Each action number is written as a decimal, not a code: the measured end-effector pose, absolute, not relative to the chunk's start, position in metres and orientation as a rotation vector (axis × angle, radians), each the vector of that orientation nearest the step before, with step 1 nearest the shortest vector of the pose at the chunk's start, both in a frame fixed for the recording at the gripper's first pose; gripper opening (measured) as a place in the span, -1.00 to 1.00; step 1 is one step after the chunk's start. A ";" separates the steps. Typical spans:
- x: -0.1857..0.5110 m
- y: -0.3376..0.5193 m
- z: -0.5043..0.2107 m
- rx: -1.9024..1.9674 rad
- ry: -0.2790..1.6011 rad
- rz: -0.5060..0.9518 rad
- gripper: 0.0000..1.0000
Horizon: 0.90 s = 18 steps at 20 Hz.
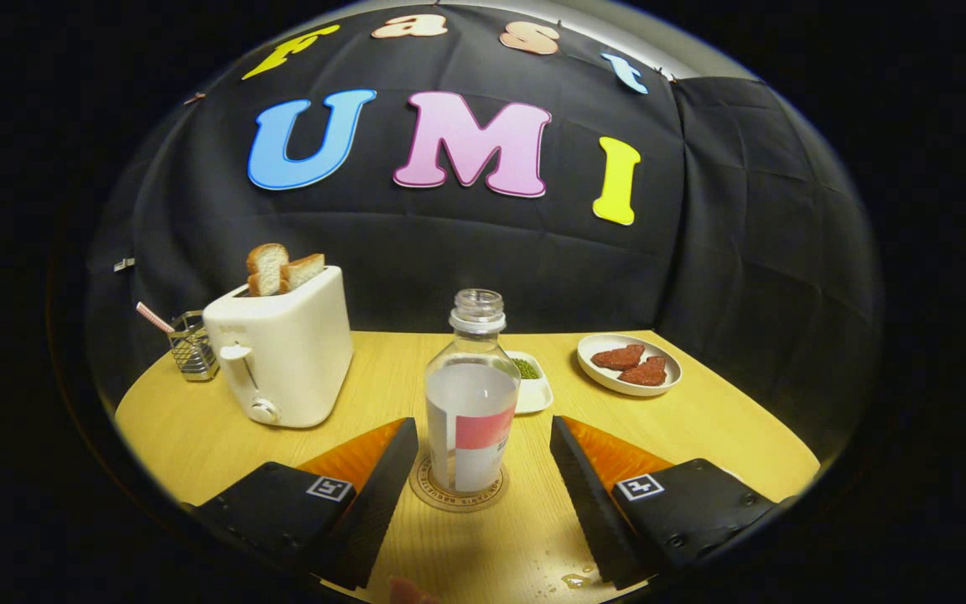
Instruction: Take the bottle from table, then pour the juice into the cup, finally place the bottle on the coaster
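A clear uncapped bottle (471,394) with a white and red label stands upright on a round coaster (426,492) on the wooden table (701,419). My gripper (483,478) is open, its two black fingers standing on either side of the bottle with a gap on each side, touching nothing. A pink rim of something (409,591) shows at the near table edge between the fingers; I cannot tell what it is. A few droplets (575,579) lie on the table by the right finger.
A white toaster (282,356) with two bread slices stands to the left, with a wire holder (192,346) and a straw behind it. Beyond the bottle sits a small white dish (537,394) of green bits. A plate (630,365) of red pieces lies to the right.
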State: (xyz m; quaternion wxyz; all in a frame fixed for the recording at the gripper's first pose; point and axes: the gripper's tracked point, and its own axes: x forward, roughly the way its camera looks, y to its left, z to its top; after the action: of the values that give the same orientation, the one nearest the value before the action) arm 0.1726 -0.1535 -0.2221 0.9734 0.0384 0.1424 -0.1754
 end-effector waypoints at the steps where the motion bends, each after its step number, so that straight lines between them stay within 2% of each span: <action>1: 0.166 -0.150 -0.217 0.079 0.284 -0.352 0.95; 18: 0.010 -0.110 -0.061 0.110 0.088 -0.295 0.95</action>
State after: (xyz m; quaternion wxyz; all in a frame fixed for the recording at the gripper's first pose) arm 0.0097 -0.1098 -0.0607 0.9866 0.0546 0.0440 -0.1470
